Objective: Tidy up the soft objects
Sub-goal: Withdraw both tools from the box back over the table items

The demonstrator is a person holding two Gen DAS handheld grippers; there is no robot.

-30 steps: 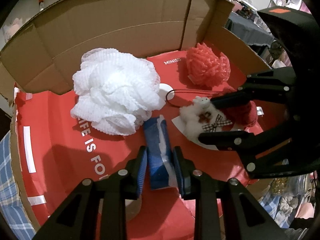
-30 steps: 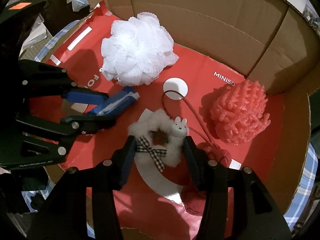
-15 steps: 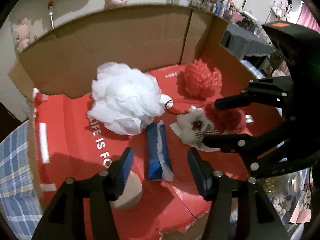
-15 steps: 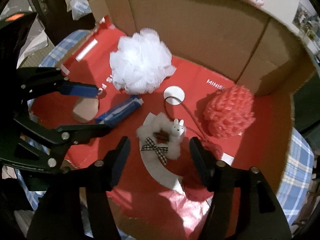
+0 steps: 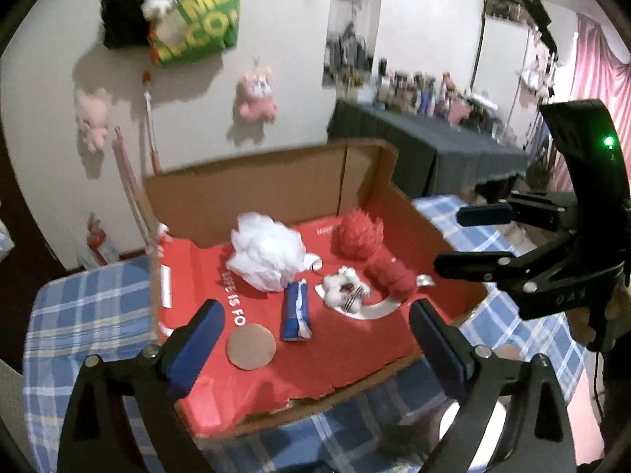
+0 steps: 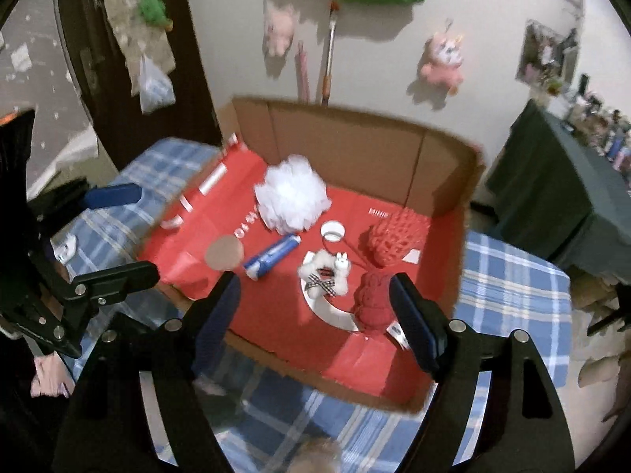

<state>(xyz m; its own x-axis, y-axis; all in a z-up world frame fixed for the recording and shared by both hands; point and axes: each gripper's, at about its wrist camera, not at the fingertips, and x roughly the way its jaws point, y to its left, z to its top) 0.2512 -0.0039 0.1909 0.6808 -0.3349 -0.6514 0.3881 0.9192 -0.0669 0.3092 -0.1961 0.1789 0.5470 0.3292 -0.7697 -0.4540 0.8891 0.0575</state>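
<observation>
Both the left hand-held gripper point(image 5: 315, 339) and the right hand-held gripper point(image 6: 315, 307) have fingers wide apart, holding nothing. The white pouf point(image 5: 268, 252), the red pouf point(image 5: 357, 234) and the blue pack point(image 5: 296, 309) lie in the cardboard box point(image 5: 276, 181), at frame center.

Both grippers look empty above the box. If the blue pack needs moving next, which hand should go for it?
Left, probably. The blue pack lies nearly centred ahead of the open left gripper. The right gripper, also open, faces the fluffy white toy instead.
</observation>
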